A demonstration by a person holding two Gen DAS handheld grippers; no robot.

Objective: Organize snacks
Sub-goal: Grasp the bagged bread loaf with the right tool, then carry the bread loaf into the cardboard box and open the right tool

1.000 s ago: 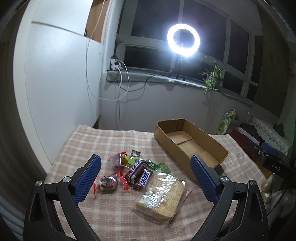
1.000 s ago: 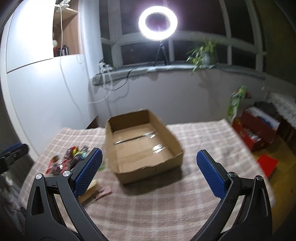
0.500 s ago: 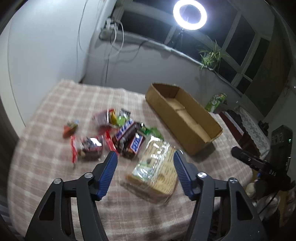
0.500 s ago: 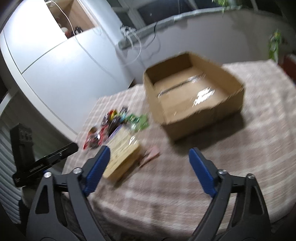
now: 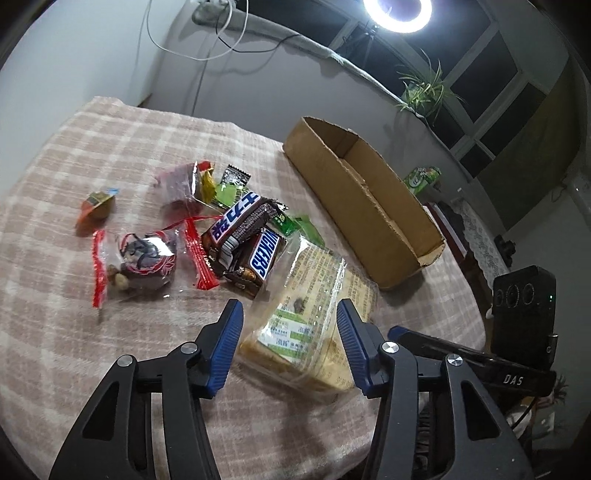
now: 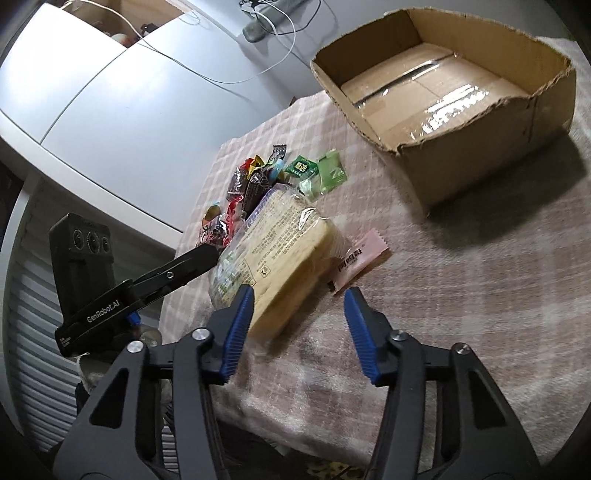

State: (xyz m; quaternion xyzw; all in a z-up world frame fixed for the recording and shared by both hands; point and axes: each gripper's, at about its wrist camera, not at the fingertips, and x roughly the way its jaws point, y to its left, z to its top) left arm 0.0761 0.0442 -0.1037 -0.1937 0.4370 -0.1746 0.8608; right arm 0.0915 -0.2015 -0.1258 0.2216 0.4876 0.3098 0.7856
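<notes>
A clear-wrapped pack of yellow biscuits lies on the checked tablecloth; it also shows in the right wrist view. My left gripper is open with its jaws either side of the pack's near end. My right gripper is open just short of the pack's other corner. Two Snickers bars, a clear bag with red edges, green sachets and small candies lie to the left. A pink sachet lies beside the pack. An empty cardboard box stands behind, also in the right wrist view.
The table's front edge is close under both grippers. The right gripper's body sits to the right of the left one. A white cabinet, hanging cables and a windowsill with a ring light and plant stand behind the table.
Both grippers have dropped and closed in on the biscuit pack. Their jaws have narrowed from wide open. The snacks and box have not moved.
</notes>
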